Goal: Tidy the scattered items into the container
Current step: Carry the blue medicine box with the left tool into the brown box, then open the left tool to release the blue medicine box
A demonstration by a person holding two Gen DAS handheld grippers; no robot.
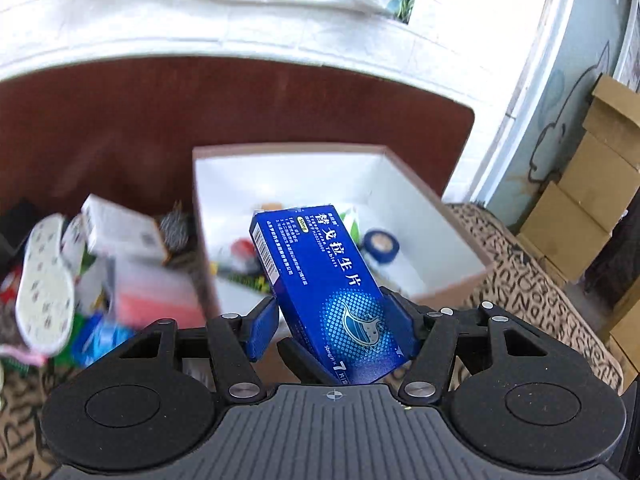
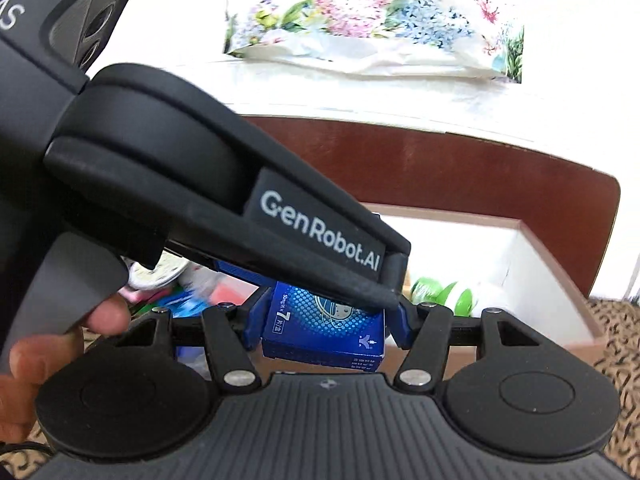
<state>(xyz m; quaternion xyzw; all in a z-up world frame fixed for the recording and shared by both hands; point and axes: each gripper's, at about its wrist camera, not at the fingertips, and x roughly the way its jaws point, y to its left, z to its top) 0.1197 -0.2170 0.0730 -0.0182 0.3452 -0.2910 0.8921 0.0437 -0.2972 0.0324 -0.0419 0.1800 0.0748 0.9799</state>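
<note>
My left gripper point(image 1: 330, 302) is shut on a blue medicine box point(image 1: 320, 264), which sticks out tilted over the near rim of the container point(image 1: 404, 196), a brown-edged box with white walls. Inside it lie a blue tape roll point(image 1: 380, 244) and other small items. My right gripper point(image 2: 330, 310) is shut on a blue medicine box point(image 2: 324, 332) of the same kind, short of the container point(image 2: 520, 248). The left gripper's black body point(image 2: 200, 184) crosses just above it and hides the box's far end.
A blurred pile lies left of the container: a white carton point(image 1: 120, 228), a white spotted sole point(image 1: 44, 280) and a pink box point(image 1: 156, 292). A green and white bottle point(image 2: 452, 292) sits in the container. A person's hand point(image 2: 104, 316) holds the left gripper. Cardboard boxes point(image 1: 580, 200) are stacked at the right.
</note>
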